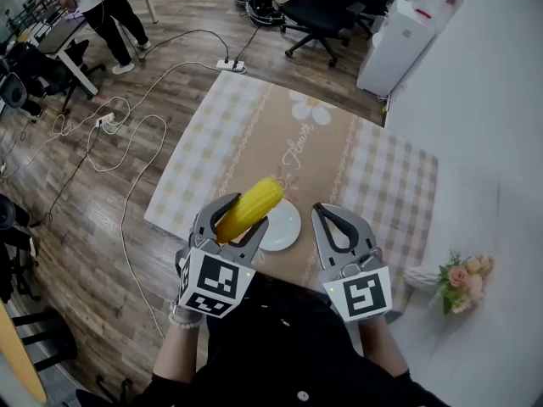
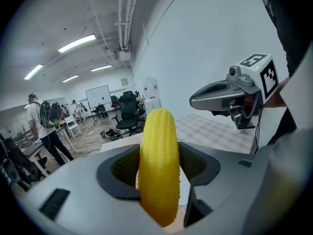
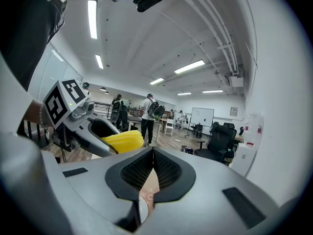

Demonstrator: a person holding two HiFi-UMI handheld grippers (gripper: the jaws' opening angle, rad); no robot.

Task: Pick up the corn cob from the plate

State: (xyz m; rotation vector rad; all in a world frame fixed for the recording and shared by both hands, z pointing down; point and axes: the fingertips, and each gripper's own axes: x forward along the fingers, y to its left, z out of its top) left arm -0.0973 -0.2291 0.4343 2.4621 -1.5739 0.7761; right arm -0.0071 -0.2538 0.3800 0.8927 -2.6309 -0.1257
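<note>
**Airborne and gripped tight**

Left gripper (image 1: 242, 214) clamps the bumpy yellow corn cob (image 1: 251, 207) above the round white plate (image 1: 287, 227). Right gripper (image 1: 339, 219) is pinched closed, empty. Checked tablecloth (image 1: 386, 176) beneath, wood-plank floor (image 1: 93, 219) all around.

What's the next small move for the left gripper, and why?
Probably raise it a little, grip unchanged. The left gripper is shut on the corn cob, which looks lifted off the plate but hangs close above it. The right gripper is shut and empty.
</note>
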